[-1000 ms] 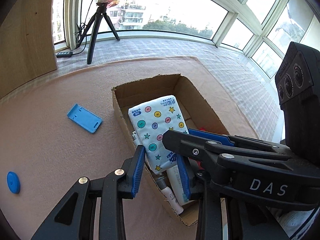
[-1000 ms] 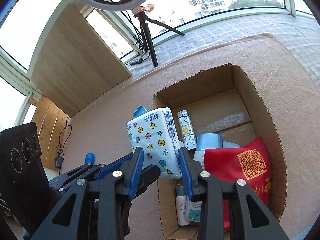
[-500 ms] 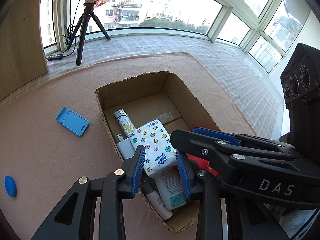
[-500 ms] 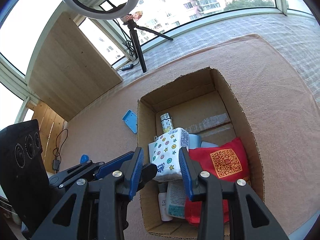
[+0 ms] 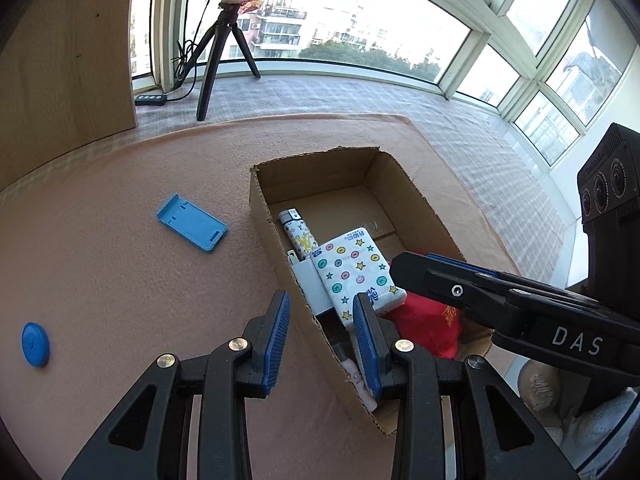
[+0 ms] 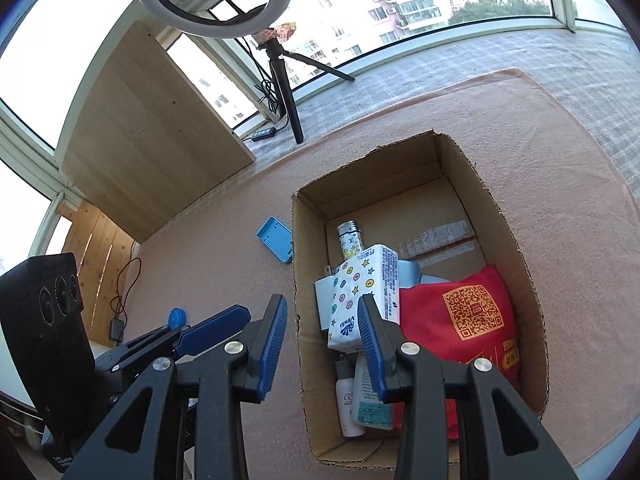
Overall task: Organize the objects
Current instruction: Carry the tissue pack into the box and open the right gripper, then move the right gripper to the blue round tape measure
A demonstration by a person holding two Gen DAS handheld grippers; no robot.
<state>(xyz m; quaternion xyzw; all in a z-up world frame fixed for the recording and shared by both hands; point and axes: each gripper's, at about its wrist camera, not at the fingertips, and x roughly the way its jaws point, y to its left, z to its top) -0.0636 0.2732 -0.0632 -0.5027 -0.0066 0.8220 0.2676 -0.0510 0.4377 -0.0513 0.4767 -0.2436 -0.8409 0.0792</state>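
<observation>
An open cardboard box (image 5: 316, 157) (image 6: 493, 210) sits on the pink mat. A white tissue pack with coloured dots and stars (image 5: 356, 276) (image 6: 360, 292) lies tilted inside it, on top of a white charger (image 6: 322, 300) and beside a red pouch (image 6: 460, 320) (image 5: 424, 324). A patterned lighter (image 5: 298, 232) and two small bottles (image 6: 348, 400) also lie in the box. My left gripper (image 5: 322, 344) hovers open over the box's near left wall, holding nothing. My right gripper (image 6: 322, 344) is open above the same wall, clear of the pack.
A blue rectangular tray (image 5: 192, 226) (image 6: 274, 240) lies on the mat left of the box. A small blue disc (image 5: 35, 344) rests further left. A ring light on a tripod (image 6: 280, 64) and a wooden panel (image 6: 152, 140) stand by the windows.
The tissue pack, close up between the fingers a second ago, has dropped into the box. Both grippers have drawn back from it, and the lighter and charger have come into sight.
</observation>
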